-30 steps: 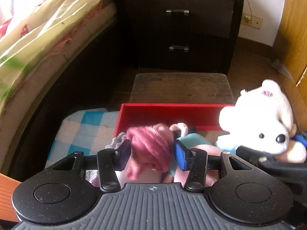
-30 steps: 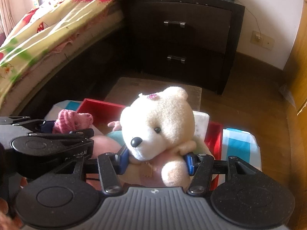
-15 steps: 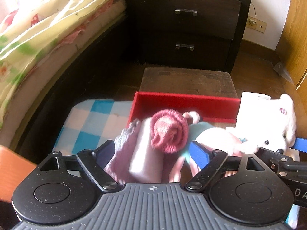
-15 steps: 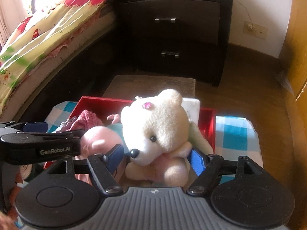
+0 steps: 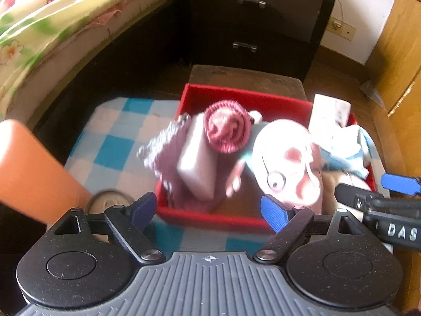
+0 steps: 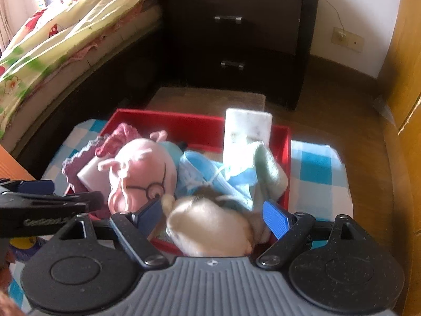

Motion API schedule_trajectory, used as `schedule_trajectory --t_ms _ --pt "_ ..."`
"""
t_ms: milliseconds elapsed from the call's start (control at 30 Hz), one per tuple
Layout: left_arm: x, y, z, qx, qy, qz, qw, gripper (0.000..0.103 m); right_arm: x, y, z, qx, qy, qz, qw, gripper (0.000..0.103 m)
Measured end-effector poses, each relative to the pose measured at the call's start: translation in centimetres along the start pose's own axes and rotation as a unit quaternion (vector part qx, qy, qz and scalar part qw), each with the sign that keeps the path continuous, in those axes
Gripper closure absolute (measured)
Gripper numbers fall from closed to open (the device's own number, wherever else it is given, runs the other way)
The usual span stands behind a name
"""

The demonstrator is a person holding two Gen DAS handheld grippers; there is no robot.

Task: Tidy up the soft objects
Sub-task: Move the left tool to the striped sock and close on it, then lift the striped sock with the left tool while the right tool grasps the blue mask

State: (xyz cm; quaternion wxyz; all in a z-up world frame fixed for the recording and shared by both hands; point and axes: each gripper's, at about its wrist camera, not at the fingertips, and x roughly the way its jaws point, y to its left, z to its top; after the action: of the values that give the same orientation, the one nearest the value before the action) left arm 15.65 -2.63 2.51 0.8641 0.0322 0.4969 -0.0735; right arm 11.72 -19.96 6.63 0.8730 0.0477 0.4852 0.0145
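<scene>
right wrist, red box (image 6: 286,142), plush toys (image 6: 142,168)

Dark two-drawer nightstand (image 6: 236,42) stands against the white wall, wall socket (image 6: 347,39) to its right. Bed with floral cover (image 5: 52,21) at left. Checked blue-and-white cloth (image 5: 113,142) covers the floor

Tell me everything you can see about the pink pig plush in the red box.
The pink pig plush is a soft, fuzzy toy with a big round pale-pink head, drawn-on round glasses, rosy cheeks and small ears. It lies tilted on its side inside the red box, near the middle. A rolled pink knit piece and a white block lean at one side of it, light blue cloth at the other. No gripper touches it.
</scene>
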Motion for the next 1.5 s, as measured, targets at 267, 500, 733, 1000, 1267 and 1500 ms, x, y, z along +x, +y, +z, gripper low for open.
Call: schedule_trajectory --t_ms 267,500,733,1000,1267,1500 --pt "-1.0 0.3 -3.2 0.004 0.023 -0.013 0.9996 0.019 -1.8 0.2 -2.8 0.005 0.008 0.012 1.0 0.04" --pt "-2.1 0.0 -7.7 0.011 0.058 -0.05 0.997 0.019 -3.4 1.7 -7.0 -0.031 0.036 0.014 0.999 0.04" --pt "-2.7 -1.2 -11.9 0.025 0.089 -0.082 0.9923 0.019 -4.2 0.4 -9.9 -0.015 0.052 0.011 0.998 0.04" --pt "-1.3 -3.5 -14.7 0.029 0.12 -0.089 0.9884 0.019 -5.7 -0.1 -12.1 -0.024 0.065 -0.001 0.998 0.04" --pt "-0.4 -4.9 -15.0 0.05 0.126 -0.091 0.9866 0.06 -6.9 -0.3 -12.8 -0.033 0.063 -0.002 0.997 0.04" --pt "-2.1 -2.8 -13.3 0.015 0.097 -0.098 0.9903 0.066 -6.4 -0.6 -13.4 -0.022 0.07 0.015 0.997 0.04"
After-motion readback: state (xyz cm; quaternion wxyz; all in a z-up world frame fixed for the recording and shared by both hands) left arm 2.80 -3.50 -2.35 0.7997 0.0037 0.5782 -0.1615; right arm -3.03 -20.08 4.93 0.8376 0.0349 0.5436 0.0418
